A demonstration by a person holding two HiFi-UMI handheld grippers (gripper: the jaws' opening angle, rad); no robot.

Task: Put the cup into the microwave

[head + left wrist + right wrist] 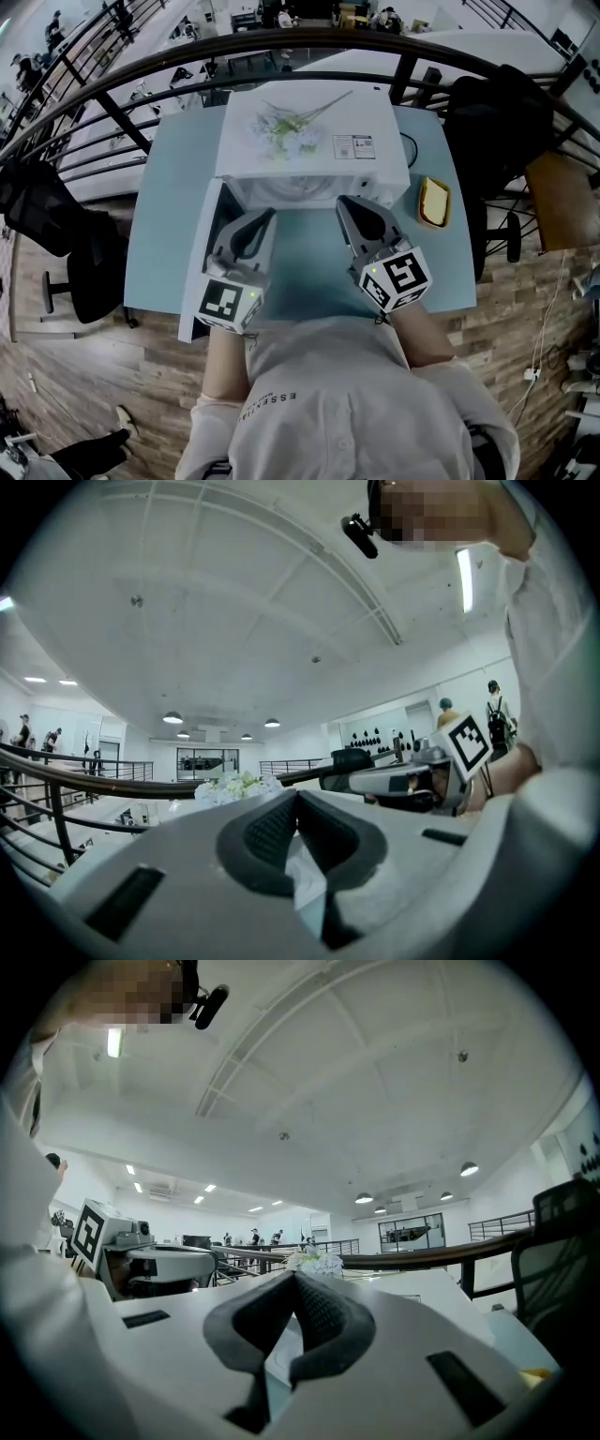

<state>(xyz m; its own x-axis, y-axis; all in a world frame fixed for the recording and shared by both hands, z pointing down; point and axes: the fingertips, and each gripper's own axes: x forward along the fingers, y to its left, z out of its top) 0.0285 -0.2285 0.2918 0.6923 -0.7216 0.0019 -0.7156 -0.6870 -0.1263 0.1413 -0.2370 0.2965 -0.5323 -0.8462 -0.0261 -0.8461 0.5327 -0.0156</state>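
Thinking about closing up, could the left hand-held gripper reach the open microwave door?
Probably yes: the microwave door stands open just beside the left hand-held gripper, with nothing between them.

The white box microwave [375,122] has its open door [199,272] walling the left side; the bare pale-blue tabletop [305,253] before the cavity lies free.

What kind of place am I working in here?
Likely an open-plan office or lab mezzanine: a curved black railing overlooks a lower floor, office chairs flank the table, and a microwave sits on it.
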